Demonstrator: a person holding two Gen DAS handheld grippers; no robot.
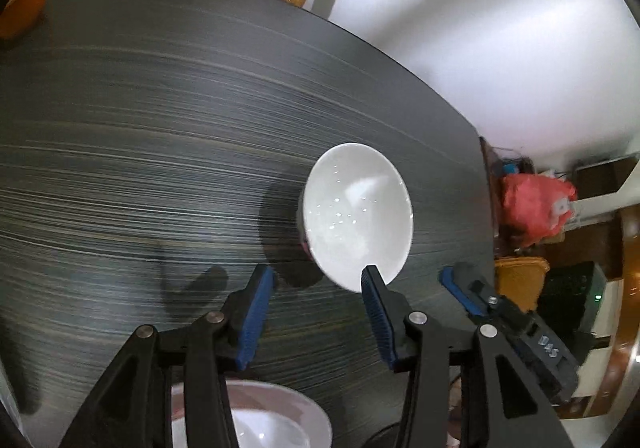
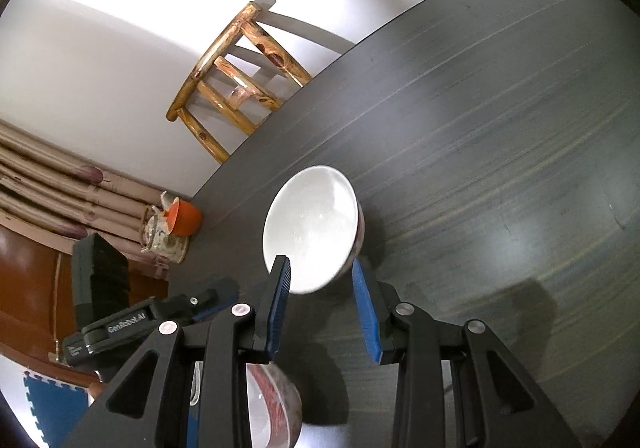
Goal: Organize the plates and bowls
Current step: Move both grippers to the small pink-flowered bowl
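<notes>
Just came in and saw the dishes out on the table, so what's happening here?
A person is sorting bowls on a dark table with a handheld gripper in each hand. A white bowl sits upright on the table just beyond the left gripper and the right gripper, both open and empty. A second bowl sits close under them. Nothing is being held at the moment.

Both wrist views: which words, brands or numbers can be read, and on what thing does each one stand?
"GenRobot.AI": on the left gripper body, right wrist view.
"D4S", roughly: raised characters on the right gripper body, left wrist view; blurred, uncertain.
Smaller white print below "GenRobot.AI": too small to read.
</notes>
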